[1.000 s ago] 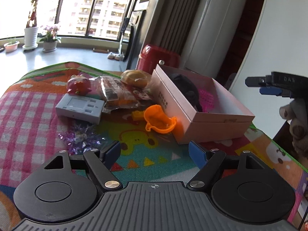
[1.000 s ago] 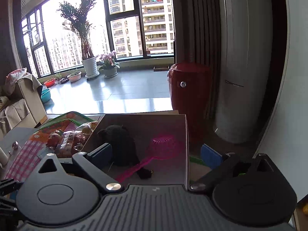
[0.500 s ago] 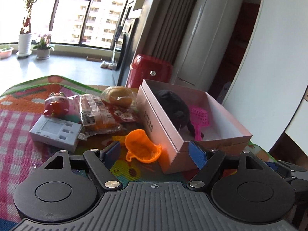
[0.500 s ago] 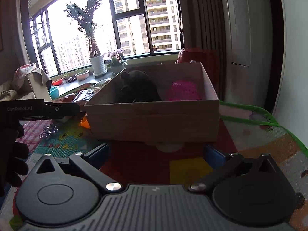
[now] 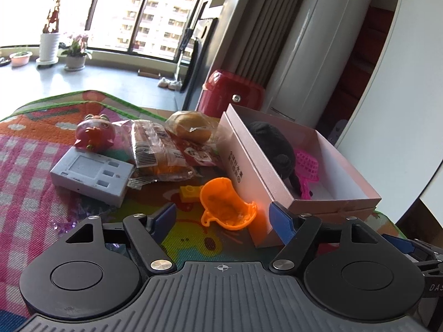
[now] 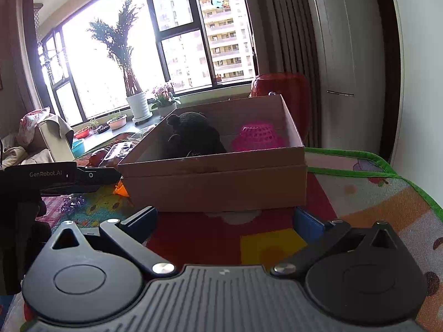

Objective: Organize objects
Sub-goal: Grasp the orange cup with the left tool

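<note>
Orange scoop (image 5: 225, 206) lies against the box (image 5: 249, 155), possibly touching.

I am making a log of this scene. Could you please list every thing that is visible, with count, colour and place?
box: 1, pink, right side of mat
plush toy: 1, black, in box
scoop: 1, pink, in box beside plush
cup: 1, orange, on mat, left of box
brick: 1, yellow, beside cup
device: 1, grey, left on mat
figure: 1, red, behind device
snack packs: several, clear wrap, centre
mat: 1, multicolour
bin: 1, red, behind box
left tool: black, open
right tool: black, open
</note>
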`<action>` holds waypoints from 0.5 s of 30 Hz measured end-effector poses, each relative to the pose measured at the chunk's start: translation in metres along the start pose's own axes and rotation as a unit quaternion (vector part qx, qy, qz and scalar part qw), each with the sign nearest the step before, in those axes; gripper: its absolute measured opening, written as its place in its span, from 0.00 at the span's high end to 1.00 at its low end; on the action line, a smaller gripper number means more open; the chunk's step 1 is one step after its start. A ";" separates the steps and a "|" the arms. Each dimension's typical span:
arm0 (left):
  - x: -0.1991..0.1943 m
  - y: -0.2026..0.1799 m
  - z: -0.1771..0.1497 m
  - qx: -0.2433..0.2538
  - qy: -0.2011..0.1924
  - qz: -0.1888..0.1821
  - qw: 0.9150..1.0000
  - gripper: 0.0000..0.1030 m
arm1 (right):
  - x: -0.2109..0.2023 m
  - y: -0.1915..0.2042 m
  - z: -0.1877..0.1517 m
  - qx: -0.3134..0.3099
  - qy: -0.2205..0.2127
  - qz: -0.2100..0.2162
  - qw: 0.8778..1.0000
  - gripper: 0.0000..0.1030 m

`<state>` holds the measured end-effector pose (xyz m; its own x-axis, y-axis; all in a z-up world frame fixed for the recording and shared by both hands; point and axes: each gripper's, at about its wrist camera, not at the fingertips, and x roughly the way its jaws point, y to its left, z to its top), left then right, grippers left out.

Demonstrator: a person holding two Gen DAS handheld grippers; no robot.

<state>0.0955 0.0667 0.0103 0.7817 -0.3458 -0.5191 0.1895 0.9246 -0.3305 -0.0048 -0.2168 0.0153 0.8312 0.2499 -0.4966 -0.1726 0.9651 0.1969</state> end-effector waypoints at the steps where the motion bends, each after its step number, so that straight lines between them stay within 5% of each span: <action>1: 0.000 0.003 0.000 -0.009 0.000 0.004 1.000 0.25 | 0.000 0.000 0.000 0.000 0.000 0.000 1.000 0.00; 5: 0.010 0.014 0.006 -0.052 0.004 0.023 0.998 0.37 | 0.002 0.000 0.000 0.001 0.004 -0.003 1.000 0.00; 10: 0.035 0.008 0.012 -0.046 0.025 0.030 0.998 0.45 | 0.003 0.001 0.000 0.002 0.007 -0.005 1.000 0.00; 12: 0.040 0.004 0.014 -0.030 0.031 0.051 0.998 0.72 | 0.005 0.001 -0.001 0.003 0.008 -0.006 1.000 0.00; 15: 0.035 0.009 0.014 -0.046 0.046 0.050 0.997 0.88 | 0.006 0.001 -0.001 0.004 0.009 -0.006 1.000 0.00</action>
<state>0.1329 0.0652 0.0004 0.7350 -0.2699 -0.6220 0.0553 0.9382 -0.3418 -0.0005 -0.2143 0.0119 0.8233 0.2390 -0.5149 -0.1571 0.9676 0.1979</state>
